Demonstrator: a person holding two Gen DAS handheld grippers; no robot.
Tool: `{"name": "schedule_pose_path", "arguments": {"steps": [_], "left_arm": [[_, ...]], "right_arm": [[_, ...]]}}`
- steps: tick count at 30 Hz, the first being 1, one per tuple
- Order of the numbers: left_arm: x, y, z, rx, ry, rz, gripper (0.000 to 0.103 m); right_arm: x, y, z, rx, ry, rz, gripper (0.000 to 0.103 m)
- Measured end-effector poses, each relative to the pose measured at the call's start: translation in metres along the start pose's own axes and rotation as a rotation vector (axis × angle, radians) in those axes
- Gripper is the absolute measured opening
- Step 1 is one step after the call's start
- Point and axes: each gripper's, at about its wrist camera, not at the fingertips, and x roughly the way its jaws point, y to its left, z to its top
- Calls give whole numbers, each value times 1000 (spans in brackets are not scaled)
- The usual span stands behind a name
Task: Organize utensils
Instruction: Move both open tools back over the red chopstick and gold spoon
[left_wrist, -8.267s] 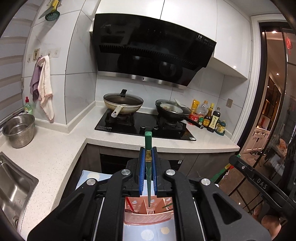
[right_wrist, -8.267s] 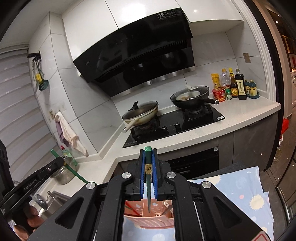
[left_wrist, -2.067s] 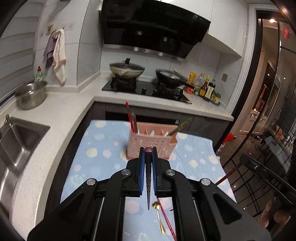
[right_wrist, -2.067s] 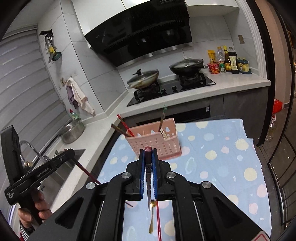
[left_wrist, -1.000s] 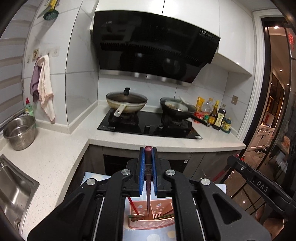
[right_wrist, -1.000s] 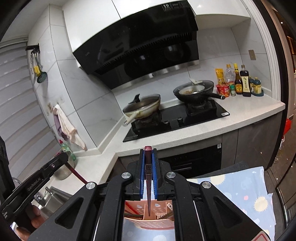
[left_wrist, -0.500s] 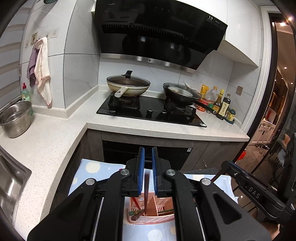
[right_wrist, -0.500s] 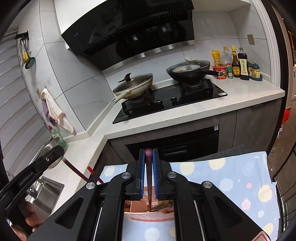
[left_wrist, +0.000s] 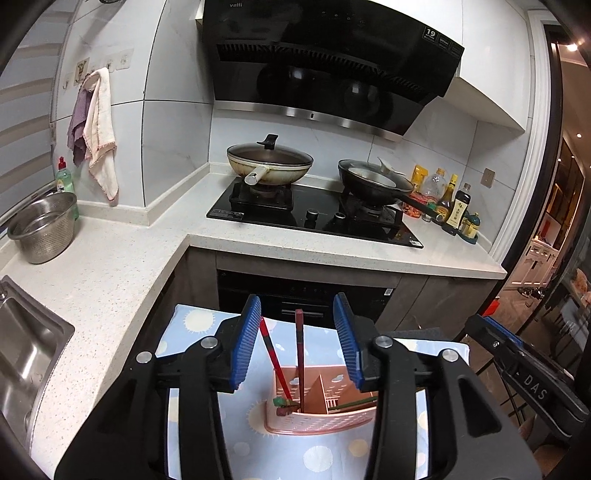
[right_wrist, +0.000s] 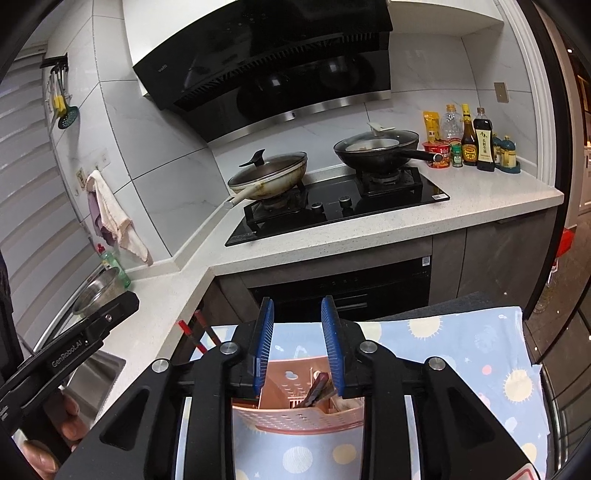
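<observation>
- The step in hand is judged to be the release of chopsticks into the pink perforated plastic utensil caddy (left_wrist: 317, 417), which stands on the light-blue tabletop cloth printed with suns (left_wrist: 325, 458).
- The left gripper (left_wrist: 297, 339) is seen with its blue ribbed fingers (left_wrist: 246, 339) spread and opening; a dark red chopstick (left_wrist: 300, 358) stands upright in the gap, touching neither finger, its lower end inside the caddy's left compartment.
- A brighter red chopstick (left_wrist: 275, 363) leans just beside the left finger and ends in the same compartment.
- The right gripper (right_wrist: 297, 343) is likewise opening, nothing being pinched; a dark utensil handle (right_wrist: 317, 387) lies tilted in the caddy below and between its fingers (right_wrist: 264, 343).
- Next, a clean lift straight up is called for, so that the standing sticks are not snagged, before further loose utensils are sought.
</observation>
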Motion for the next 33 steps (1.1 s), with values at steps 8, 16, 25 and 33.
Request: {"name": "schedule_pose_path", "arguments": {"steps": [8,16,25,33], "left_arm": [[-30,3,-23,7,9,6,39],[-58,5,-84,39,84,31,42],[-80,16,-170,14,222,49,42],[-96,18,-254,26,364,57,42]], "right_arm": [[-33,0,-29,-15,27,3,27],[-66,-10,-98,-28,122,-26,27],[-99,-21,-208,-59,298,-58,27],[-118,-21,-298,-106,448,-59,27]]}}
